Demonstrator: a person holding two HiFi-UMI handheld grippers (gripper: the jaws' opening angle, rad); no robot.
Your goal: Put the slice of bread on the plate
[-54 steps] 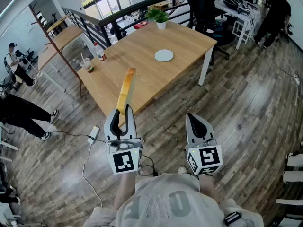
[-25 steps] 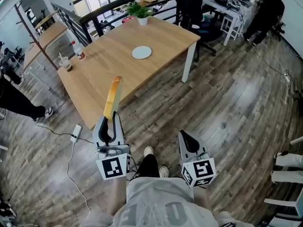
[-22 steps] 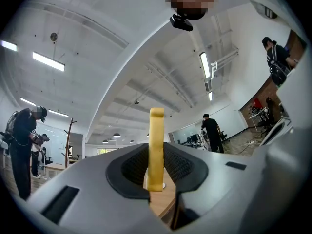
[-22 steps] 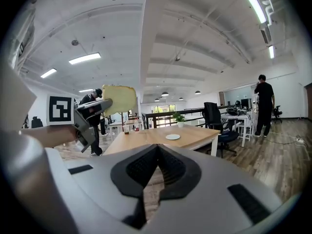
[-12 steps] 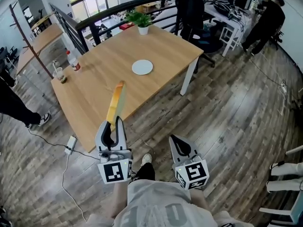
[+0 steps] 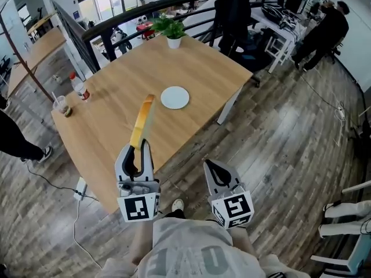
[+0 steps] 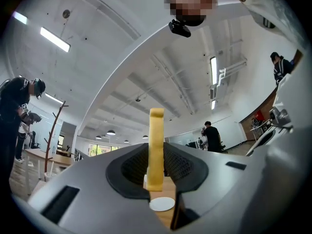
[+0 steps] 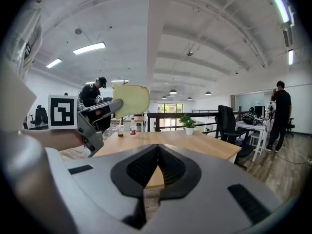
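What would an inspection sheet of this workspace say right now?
Surface: wooden table, mostly bare.
Job's things: bread slice upright in the jaws; white plate empty, mid-table.
Clutter: bottle, cup with straw, potted plant at the table's edges.
Grippers: left gripper jaws shut on the bread slice; right gripper jaws together, empty.
Cables: cable and power strip on the floor.
Surroundings: railing, office chair, person at a desk.

I count one slice of bread (image 6: 142, 122), one plate (image 6: 174, 97), one potted plant (image 6: 173, 29), one bottle (image 6: 79, 87) and one cup (image 6: 62, 105) over one wooden table (image 6: 203, 62). I have two grippers in hand: left gripper (image 6: 138, 145), right gripper (image 6: 209, 163).
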